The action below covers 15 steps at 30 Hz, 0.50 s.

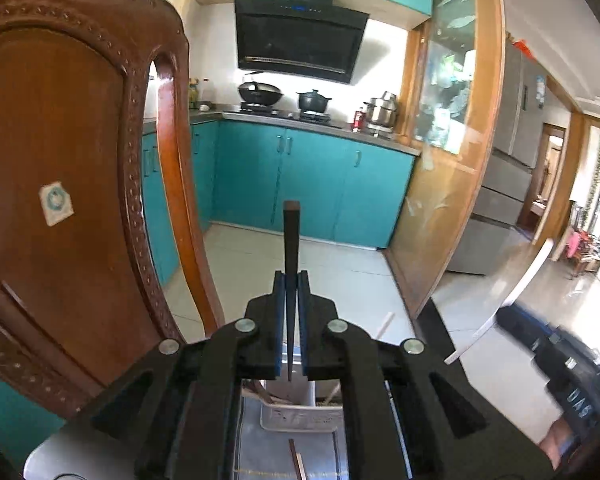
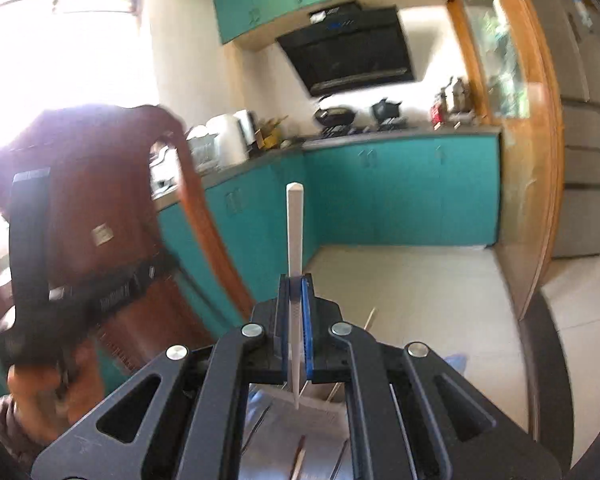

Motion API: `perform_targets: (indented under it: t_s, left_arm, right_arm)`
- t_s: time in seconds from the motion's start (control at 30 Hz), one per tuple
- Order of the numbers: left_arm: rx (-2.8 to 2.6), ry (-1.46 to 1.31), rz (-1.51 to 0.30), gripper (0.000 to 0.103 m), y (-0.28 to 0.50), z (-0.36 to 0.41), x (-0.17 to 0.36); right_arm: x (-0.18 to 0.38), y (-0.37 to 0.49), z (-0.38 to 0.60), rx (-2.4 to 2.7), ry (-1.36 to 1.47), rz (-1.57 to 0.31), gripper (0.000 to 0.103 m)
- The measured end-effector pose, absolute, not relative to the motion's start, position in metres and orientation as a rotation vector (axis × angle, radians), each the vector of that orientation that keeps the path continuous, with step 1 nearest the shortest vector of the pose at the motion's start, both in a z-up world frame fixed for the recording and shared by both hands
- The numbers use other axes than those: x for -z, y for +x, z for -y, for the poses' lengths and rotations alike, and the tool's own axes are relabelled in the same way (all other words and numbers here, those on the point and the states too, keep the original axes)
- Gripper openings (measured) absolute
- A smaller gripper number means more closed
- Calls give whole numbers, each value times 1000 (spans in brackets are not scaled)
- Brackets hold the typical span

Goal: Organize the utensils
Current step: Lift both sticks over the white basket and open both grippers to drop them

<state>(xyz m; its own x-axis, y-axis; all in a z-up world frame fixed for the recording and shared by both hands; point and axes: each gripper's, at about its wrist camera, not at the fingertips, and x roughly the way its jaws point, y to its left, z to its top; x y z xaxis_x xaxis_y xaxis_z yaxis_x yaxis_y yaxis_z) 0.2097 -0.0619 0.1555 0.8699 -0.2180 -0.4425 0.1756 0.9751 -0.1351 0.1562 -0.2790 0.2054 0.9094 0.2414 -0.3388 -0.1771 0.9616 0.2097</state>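
Note:
My left gripper (image 1: pixel 292 280) is shut on a dark brown chopstick (image 1: pixel 291 240) that stands upright between the blue pads, its thick end up. My right gripper (image 2: pixel 296 280) is shut on a white chopstick (image 2: pixel 294 232), also upright. Both are held high above a white utensil holder (image 1: pixel 296 412) on the table; it also shows in the right wrist view (image 2: pixel 316 412). Loose chopsticks (image 1: pixel 296 460) lie on the table below, and more show in the right wrist view (image 2: pixel 300 456). In the left wrist view the white chopstick (image 1: pixel 504 300) and right gripper appear at right.
A carved wooden chair back (image 1: pixel 60 180) stands close on the left, seen also in the right wrist view (image 2: pixel 112 184). Teal kitchen cabinets (image 1: pixel 308 184), a stove with pots (image 1: pixel 260 94) and a wood-framed glass door (image 1: pixel 452 140) lie beyond.

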Motion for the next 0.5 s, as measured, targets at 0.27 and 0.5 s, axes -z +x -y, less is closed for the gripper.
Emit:
perform_targets:
  t_s: [0.27, 0.5]
  left_arm:
    - [184, -16, -582, 7, 228, 80, -84]
    - [159, 16, -594, 21, 224, 79, -54]
  right_arm:
    - [-146, 193, 272, -123, 125, -410, 6]
    - [-115, 192, 265, -109, 78, -455, 9]
